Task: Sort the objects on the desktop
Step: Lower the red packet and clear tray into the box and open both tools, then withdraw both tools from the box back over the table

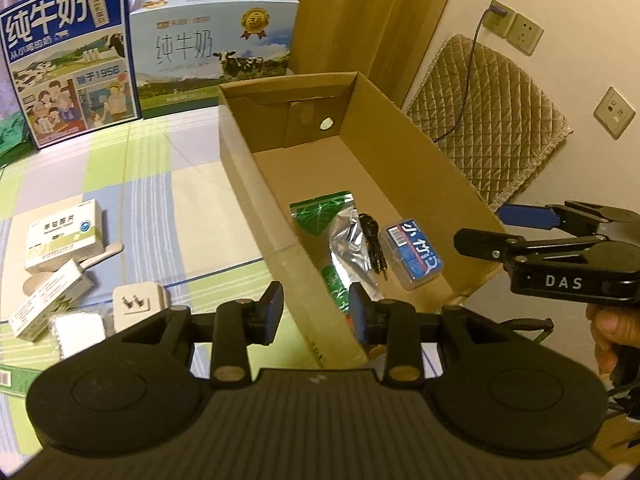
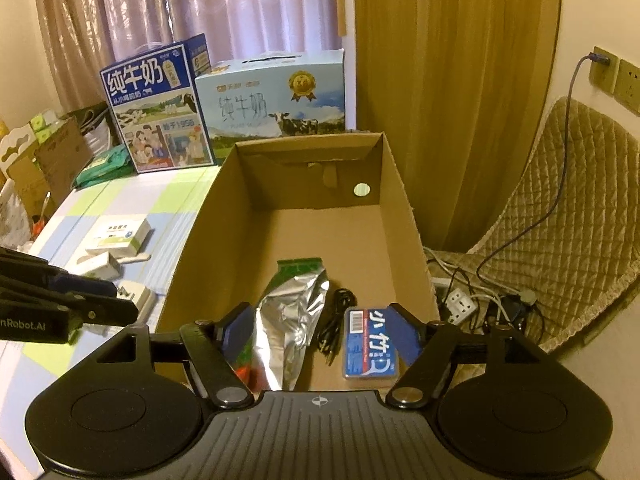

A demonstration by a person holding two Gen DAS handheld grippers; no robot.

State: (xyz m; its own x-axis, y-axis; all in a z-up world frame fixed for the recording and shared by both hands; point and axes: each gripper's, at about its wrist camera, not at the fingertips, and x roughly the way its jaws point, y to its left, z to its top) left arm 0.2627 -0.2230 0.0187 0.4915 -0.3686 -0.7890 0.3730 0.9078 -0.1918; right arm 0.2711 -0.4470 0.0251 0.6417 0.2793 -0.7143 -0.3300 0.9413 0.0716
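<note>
Cardboard box (image 2: 404,216): open-topped, set on the checked tablecloth (image 1: 120,184), occupying the centre of both views. Contents, grouped at the near end: blue mint case (image 2: 371,344) at 5 o'clock of the box floor; coiled black cable (image 2: 336,320) just beside it at its 9 o'clock; green-and-silver foil pouch (image 2: 296,320) beyond the cable, crumpled and partly raised. Unsorted stock, outside the box at its 9 o'clock: two white medicine cartons (image 1: 64,236), a white plug adapter (image 1: 136,304), a foil-wrapped white packet (image 1: 80,330) and a flat pale implement partly hidden under the cartons. Right gripper (image 2: 316,332): held above the near end of the box, jaws spread wide, nothing between them. Left gripper (image 1: 316,312): poised over the near left wall of the box, jaws apart, empty. Hazards noted: the left wall could be clipped by the left gripper on a swing toward the cartons, and the light box shoved; overlapping cartons could be dragged together by one pinch; the slick foil packet may be squeezed out of the pads; a collision between the two closely held grippers is judged possible.
</note>
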